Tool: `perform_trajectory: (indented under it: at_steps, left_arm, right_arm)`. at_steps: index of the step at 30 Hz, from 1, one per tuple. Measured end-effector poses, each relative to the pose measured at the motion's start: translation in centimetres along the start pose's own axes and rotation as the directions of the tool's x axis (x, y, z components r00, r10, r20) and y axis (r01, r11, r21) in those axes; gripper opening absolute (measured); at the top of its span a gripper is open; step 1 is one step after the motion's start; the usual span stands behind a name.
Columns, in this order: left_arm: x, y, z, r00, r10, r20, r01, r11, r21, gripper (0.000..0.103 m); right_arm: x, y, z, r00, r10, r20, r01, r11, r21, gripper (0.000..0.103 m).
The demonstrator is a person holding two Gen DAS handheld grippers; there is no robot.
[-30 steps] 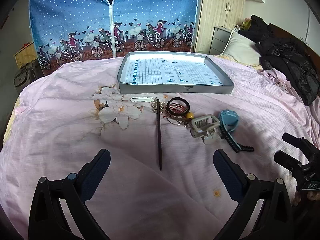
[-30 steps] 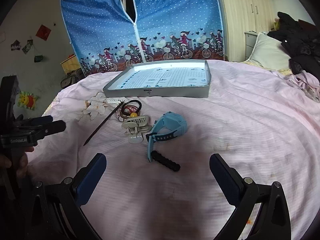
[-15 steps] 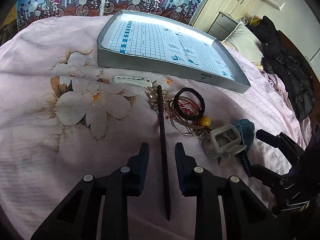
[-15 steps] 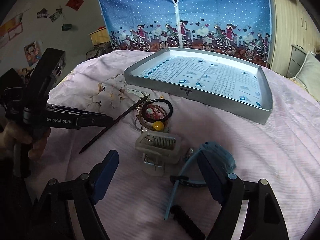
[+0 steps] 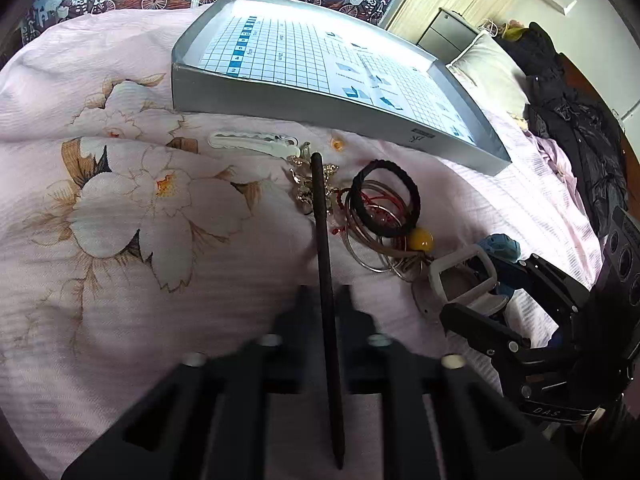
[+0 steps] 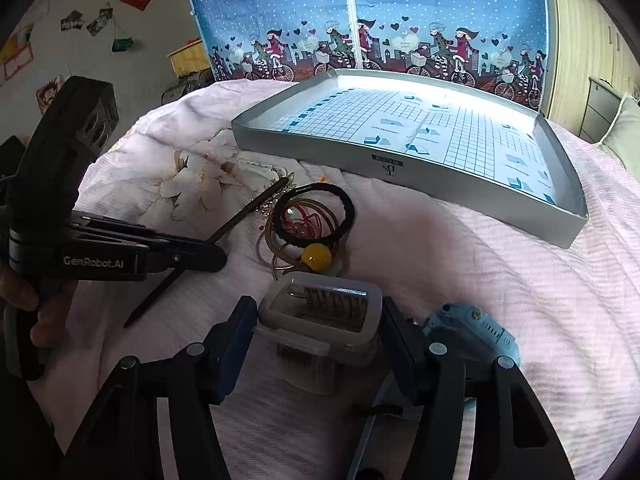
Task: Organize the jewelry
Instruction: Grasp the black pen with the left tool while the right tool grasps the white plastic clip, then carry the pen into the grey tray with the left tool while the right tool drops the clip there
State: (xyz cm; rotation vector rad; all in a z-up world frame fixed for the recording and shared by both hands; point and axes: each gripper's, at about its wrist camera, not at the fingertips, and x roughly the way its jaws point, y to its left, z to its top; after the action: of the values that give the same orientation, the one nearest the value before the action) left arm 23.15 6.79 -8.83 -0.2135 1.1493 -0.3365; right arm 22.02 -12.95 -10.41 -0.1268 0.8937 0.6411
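Note:
A long black hair stick lies on the pink bedspread, and my left gripper is shut on its middle; the right wrist view shows the same grip. My right gripper is closed against both sides of a white hair clip. Just beyond it lie a black hair tie, thin bangles and a yellow bead. A blue watch rests to the right of the clip. A white barrette and a gold trinket lie near the stick's far end.
A shallow grey tray with a grid sheet inside sits behind the jewelry. A black coat and a pillow lie at the right of the bed. A blue fabric wardrobe stands behind. A hand holds the left gripper.
Both grippers dropped forward onto the pile. The left one went from wide open to shut on the hair stick. The right one narrowed onto the white hair clip.

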Motion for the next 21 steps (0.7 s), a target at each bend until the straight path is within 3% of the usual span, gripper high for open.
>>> perform_trajectory:
  at_steps: [3,9,14,18,21]
  left_arm:
    - [0.0,-0.4,-0.2,1.0,0.005,0.013,-0.005,1.0,-0.004,0.003]
    - [-1.9,-1.3,-0.4,0.996,-0.064,0.064,0.068,0.996,-0.057,0.003]
    - [-4.2,-1.9,-1.4,0.992,-0.095,0.079,0.102,0.992,-0.08,0.003]
    - [-5.8,-1.5,-1.6,0.981,-0.154,0.12,0.171,0.975,-0.144,0.003]
    - [-7.2,-1.5,-1.3,0.97,-0.161,0.184,0.191,0.969,-0.158,0.003]
  right_arm:
    - [-0.4,0.0,-0.4,1.0,0.005,0.027,-0.005,1.0,0.015,0.059]
    - [-2.8,-0.1,-0.6,0.993,0.035,0.113,-0.041,0.998,0.052,0.052]
    - [-3.8,0.5,-0.8,0.992,0.034,0.122,-0.04,0.998,0.048,0.052]
    - [-4.6,0.8,-0.7,0.989,0.046,0.14,-0.055,0.997,0.061,0.052]
    - [-5.3,0.8,-0.8,0.984,0.062,0.166,-0.077,0.993,0.086,0.052]
